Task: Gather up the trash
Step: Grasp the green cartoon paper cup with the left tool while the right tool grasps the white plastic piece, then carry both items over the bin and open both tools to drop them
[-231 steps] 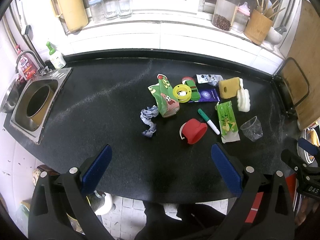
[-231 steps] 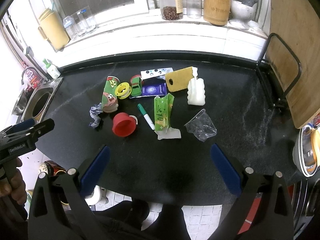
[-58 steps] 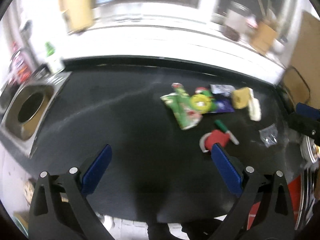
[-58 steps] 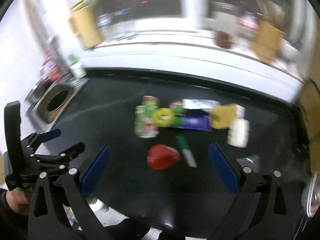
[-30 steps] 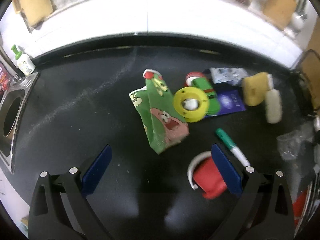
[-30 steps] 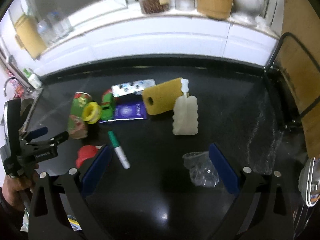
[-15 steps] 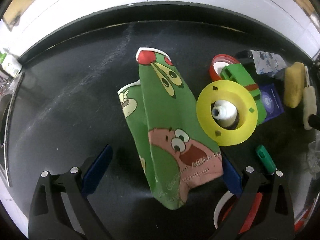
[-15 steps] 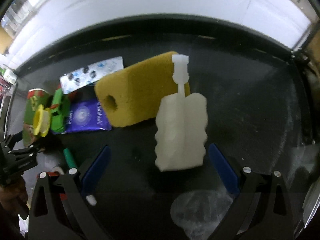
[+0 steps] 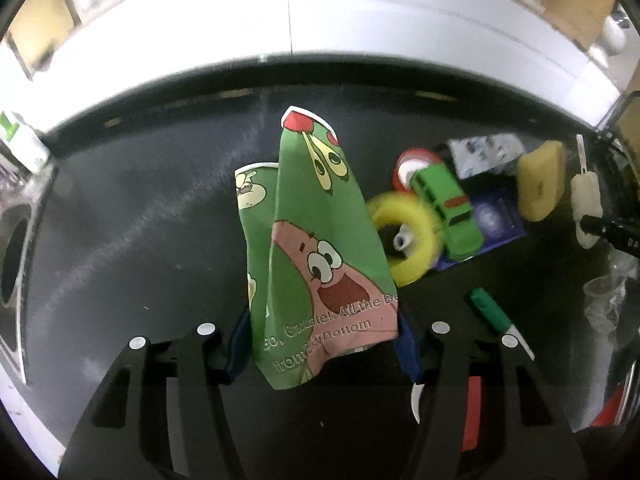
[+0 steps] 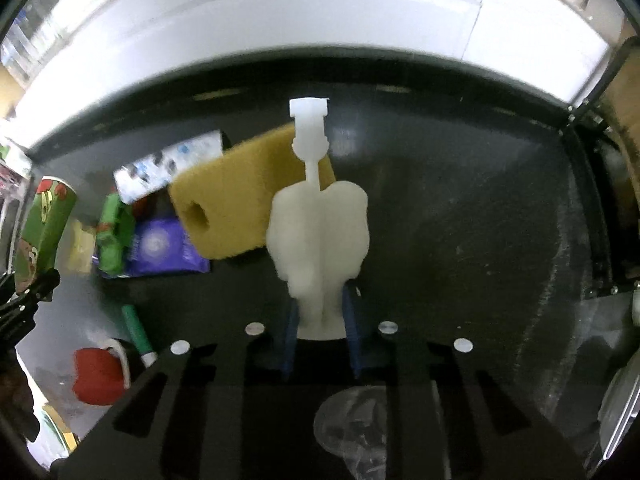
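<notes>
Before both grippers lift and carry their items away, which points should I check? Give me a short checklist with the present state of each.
1. Left gripper shut on the green cartoon cup: ok.
2. Right gripper shut on the white sponge brush: ok.
3. Cup free of the yellow ring: cannot tell; their edges overlap in the left wrist view.
4. Brush free of the yellow sponge: cannot tell.
5. Trash container in view: not ok.

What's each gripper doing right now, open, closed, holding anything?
Left gripper: closed on the green cartoon bag.
Right gripper: closed on the white sponge brush.
</notes>
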{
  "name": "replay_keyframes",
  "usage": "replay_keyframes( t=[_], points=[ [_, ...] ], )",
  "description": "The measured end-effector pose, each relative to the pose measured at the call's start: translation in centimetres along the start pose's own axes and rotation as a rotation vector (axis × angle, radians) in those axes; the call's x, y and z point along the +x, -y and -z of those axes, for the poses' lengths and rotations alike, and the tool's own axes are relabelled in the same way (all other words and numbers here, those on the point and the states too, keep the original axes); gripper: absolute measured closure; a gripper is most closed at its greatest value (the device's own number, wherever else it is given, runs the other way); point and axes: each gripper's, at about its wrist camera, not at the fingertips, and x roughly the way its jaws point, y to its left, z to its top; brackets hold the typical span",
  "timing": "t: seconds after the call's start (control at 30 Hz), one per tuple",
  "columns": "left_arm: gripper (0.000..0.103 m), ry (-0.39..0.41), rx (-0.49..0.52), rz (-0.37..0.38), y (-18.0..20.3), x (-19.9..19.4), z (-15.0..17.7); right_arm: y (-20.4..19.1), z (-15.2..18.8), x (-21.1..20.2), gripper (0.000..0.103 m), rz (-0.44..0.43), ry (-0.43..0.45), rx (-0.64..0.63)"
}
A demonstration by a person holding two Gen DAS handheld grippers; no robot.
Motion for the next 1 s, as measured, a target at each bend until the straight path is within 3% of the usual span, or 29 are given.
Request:
replay_keyframes(
  t=[0.47,1.0],
  points=[
    [0.047,0.114,-0.044,-0.022,1.0,-9.2,2.1,-0.7,1.9,-7.5,0.084,-0.042,0.114,-0.029],
    [0.047,0.151,-0.060,-0.047,1.1,-13.5,5.6,-4.8,4.5,-11.9,0.084,-0.061,0.154,-0.110]
  ],
)
